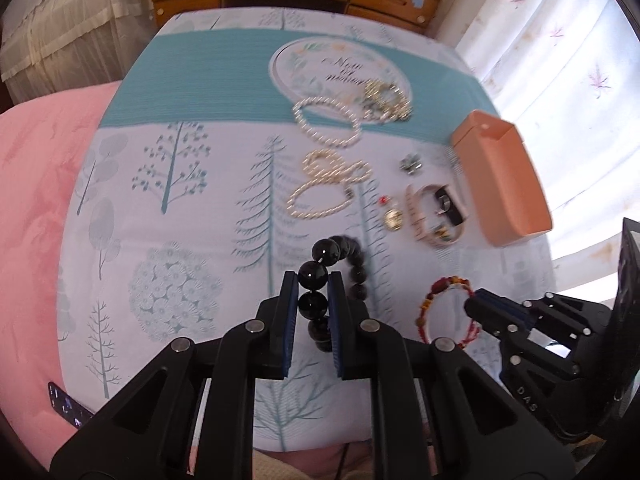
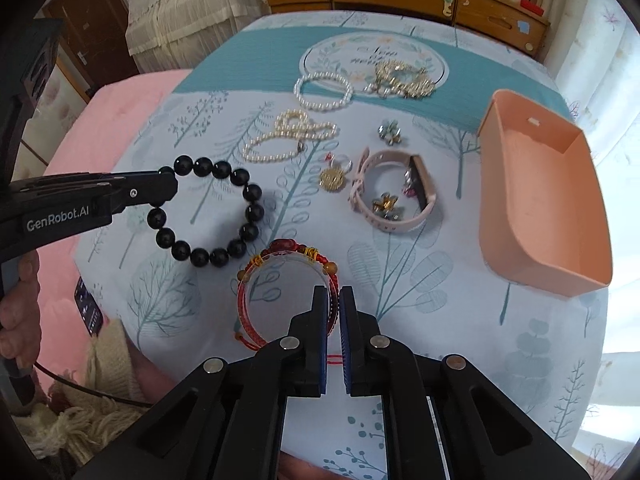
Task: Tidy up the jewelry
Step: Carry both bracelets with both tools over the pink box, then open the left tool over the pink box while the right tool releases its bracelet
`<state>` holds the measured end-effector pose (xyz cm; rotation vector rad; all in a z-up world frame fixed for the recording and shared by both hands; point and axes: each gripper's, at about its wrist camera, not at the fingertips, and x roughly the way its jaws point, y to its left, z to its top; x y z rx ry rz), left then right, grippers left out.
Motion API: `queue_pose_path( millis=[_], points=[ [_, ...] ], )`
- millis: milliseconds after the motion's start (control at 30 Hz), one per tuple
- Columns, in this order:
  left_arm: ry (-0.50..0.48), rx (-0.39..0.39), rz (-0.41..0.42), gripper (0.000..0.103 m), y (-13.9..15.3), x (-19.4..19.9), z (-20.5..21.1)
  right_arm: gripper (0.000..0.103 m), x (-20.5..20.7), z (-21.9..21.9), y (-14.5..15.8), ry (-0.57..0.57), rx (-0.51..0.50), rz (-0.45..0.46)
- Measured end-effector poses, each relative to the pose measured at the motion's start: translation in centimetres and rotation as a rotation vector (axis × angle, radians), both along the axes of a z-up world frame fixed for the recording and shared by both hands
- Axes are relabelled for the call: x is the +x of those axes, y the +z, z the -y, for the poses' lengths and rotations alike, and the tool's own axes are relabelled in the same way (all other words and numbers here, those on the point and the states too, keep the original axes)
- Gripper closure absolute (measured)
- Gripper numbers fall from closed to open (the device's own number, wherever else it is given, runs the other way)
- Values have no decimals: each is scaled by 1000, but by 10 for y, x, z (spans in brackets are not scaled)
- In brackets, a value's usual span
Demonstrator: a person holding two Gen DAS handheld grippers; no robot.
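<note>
The left gripper (image 1: 313, 280) has its jaws closed on the black bead bracelet (image 2: 208, 216), left of centre in the right wrist view. The right gripper (image 2: 334, 300) jaws pinch the red cord bracelet (image 2: 280, 276) at lower centre. The peach tray (image 2: 540, 200) sits right.

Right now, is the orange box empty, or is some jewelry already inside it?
Empty. The right wrist view looks into the orange box and shows only its bare floor; the jewelry lies on the cloth outside it.

Black bead bracelet (image 2: 208, 216), peach tray (image 2: 540, 204), tree-print cloth (image 2: 400, 280)
</note>
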<state>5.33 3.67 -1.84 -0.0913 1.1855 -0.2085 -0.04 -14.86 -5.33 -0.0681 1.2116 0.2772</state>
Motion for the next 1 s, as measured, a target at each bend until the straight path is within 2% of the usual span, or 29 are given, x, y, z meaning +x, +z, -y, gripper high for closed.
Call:
queue_pose_path(
  millis=[267, 433, 567, 733, 833, 1000],
  points=[
    [-74, -39, 131, 91, 64, 9, 44, 97, 7, 38, 51, -89, 40, 125],
    [-150, -73, 208, 91, 102, 19, 86, 97, 18, 76, 85, -203, 42, 233],
    [-228, -98, 264, 91, 129, 25, 127, 97, 29, 109, 97, -314, 12, 294],
    [-336, -133, 294, 91, 148, 45, 173, 97, 40, 146, 88, -407, -62, 304],
    [-382, -185, 258, 91, 150, 66, 198, 97, 47, 165, 73, -447, -51, 266],
    [-423, -244, 176, 91, 131, 98, 237, 97, 56, 188, 45, -492, -41, 210]
  ],
)
